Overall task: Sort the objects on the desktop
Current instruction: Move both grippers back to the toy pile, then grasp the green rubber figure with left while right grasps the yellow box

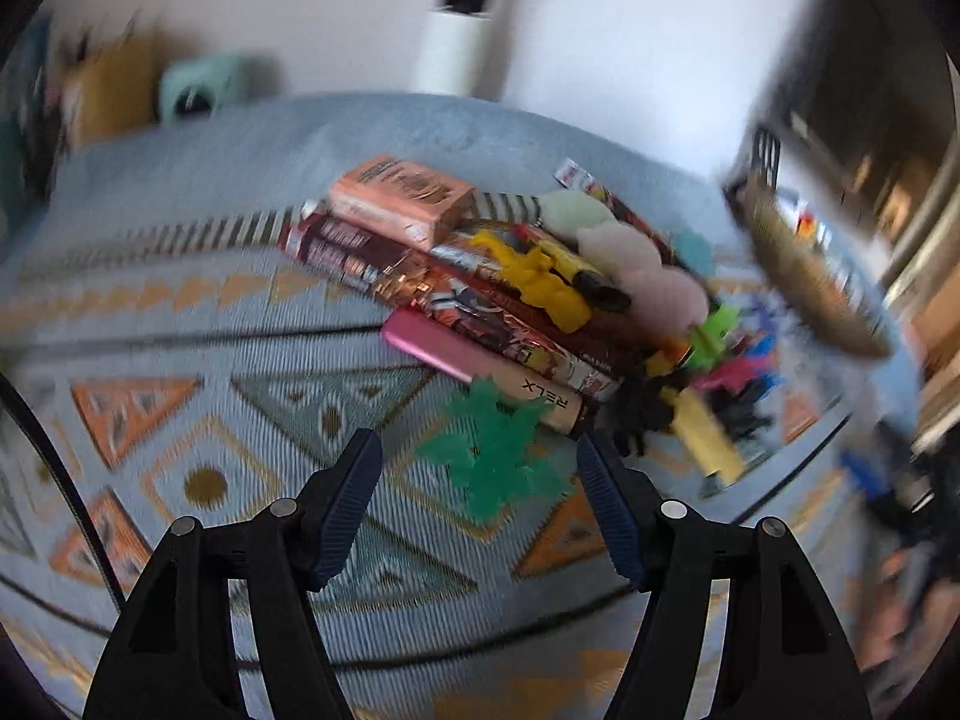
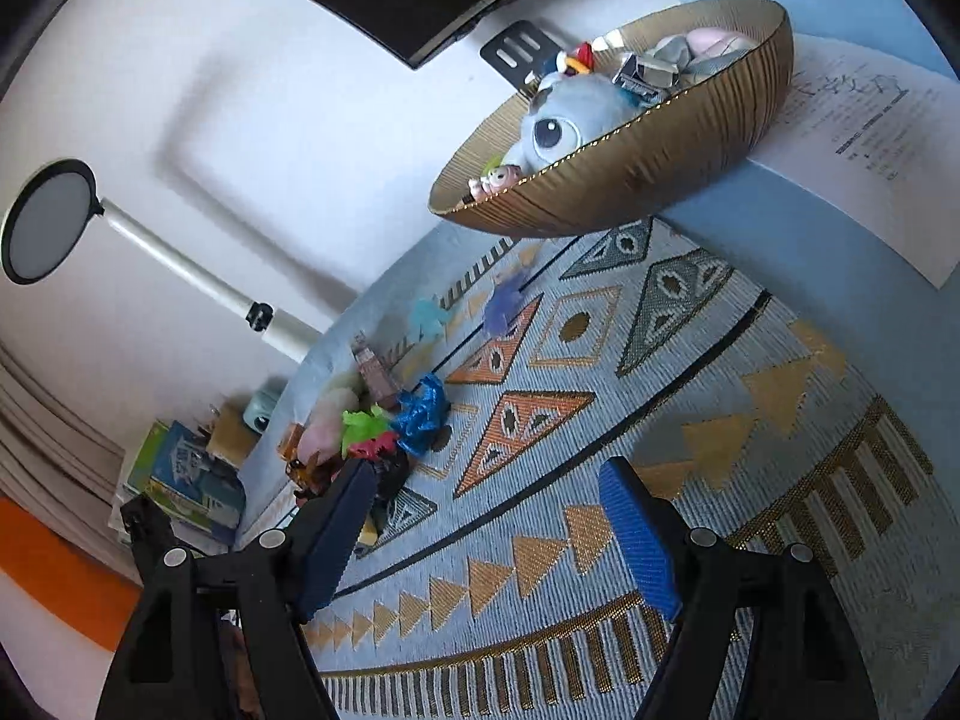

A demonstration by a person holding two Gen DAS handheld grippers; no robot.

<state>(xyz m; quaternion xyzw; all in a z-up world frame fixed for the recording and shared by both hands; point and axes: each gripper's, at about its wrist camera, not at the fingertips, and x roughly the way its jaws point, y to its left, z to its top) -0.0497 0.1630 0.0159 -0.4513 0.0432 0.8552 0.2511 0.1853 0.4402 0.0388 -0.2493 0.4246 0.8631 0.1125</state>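
In the left wrist view my left gripper (image 1: 480, 468) is open and empty, its jaws on either side of a green toy figure (image 1: 495, 456) lying on the patterned mat (image 1: 210, 396). Behind it lies a pile: a pink RELX box (image 1: 480, 363), stacked books (image 1: 456, 294), an orange box (image 1: 399, 198), yellow toy (image 1: 540, 276), pink plush (image 1: 642, 264) and small coloured figures (image 1: 726, 360). In the right wrist view my right gripper (image 2: 486, 516) is open and empty over the mat (image 2: 660, 396). A gold bowl (image 2: 648, 180) holds a blue plush (image 2: 564, 120) and small toys.
A white lamp (image 2: 180, 264) stands at the mat's far side. A paper sheet (image 2: 870, 138) lies beside the bowl. Books (image 2: 186, 480) and a mint device (image 2: 261, 414) sit beyond the mat's edge. The pile with a blue figure (image 2: 420, 411) also shows in the right wrist view.
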